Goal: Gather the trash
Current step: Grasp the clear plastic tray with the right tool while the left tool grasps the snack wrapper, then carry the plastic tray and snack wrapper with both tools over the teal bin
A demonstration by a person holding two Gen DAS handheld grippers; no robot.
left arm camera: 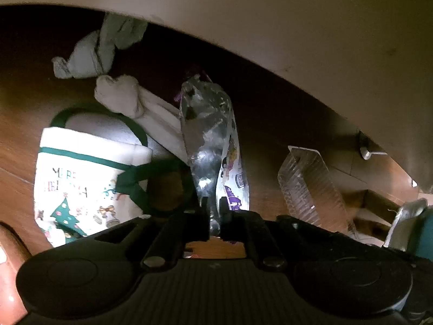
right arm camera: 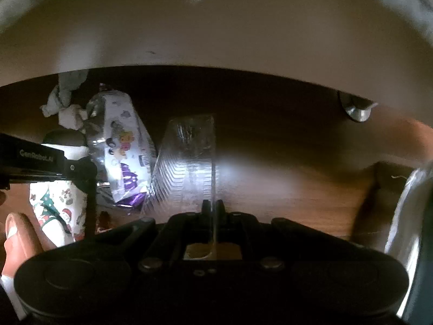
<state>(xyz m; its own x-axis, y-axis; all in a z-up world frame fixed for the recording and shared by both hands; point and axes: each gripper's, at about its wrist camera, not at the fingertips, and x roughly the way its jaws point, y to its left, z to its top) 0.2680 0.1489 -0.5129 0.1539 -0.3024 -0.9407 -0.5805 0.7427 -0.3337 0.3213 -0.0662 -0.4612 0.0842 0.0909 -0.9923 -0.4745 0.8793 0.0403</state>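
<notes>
Left gripper (left arm camera: 215, 207): jaws pinched on the lower end of a silvery snack wrapper (left arm camera: 209, 132) with cartoon print and purple lettering; wrapper hangs above the floor
Right gripper (right arm camera: 213, 207): jaws clamped on the thin edge of a clear ribbed plastic tray (right arm camera: 186, 162); tray just beside the wrapper
Bag: white Christmas tote bag (left arm camera: 81, 178), green trim, lying open on the wooden floor (left arm camera: 19, 146), left of the wrapper
Remaining trash: crumpled tissues (left arm camera: 94, 51) beyond the bag, near the pale furniture edge (left arm camera: 297, 27)
</notes>
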